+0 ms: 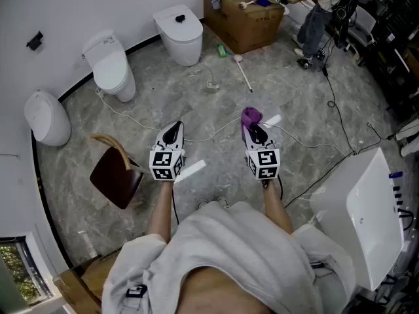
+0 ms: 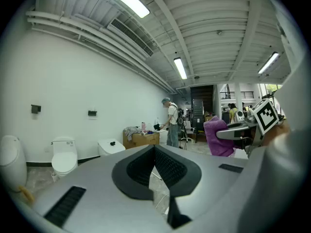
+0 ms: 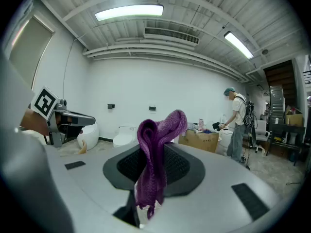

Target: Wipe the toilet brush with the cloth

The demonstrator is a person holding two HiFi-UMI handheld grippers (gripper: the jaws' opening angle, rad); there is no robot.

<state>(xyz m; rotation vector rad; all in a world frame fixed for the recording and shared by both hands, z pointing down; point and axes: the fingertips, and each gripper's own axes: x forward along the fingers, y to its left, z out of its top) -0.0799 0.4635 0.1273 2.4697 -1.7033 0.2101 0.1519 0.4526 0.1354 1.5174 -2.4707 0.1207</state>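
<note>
The toilet brush (image 1: 243,74), a thin white stick with a rounded head, lies on the grey floor well ahead of both grippers, near the cardboard box. My right gripper (image 1: 253,131) is shut on a purple cloth (image 1: 250,116). In the right gripper view the cloth (image 3: 156,152) stands up in a fold between the jaws and hangs down in front of them. My left gripper (image 1: 173,135) is held level beside it, to the left. Its jaws meet with nothing between them (image 2: 155,150). The left gripper view also shows the purple cloth (image 2: 216,137) at the right.
Two white toilets (image 1: 111,67) (image 1: 181,34) and a white oval unit (image 1: 47,118) line the left wall. A brown chair (image 1: 116,175) is at my left, a white basin (image 1: 365,214) at my right. A cardboard box (image 1: 246,19) and a person (image 1: 318,17) are at the back. Cables (image 1: 330,103) cross the floor.
</note>
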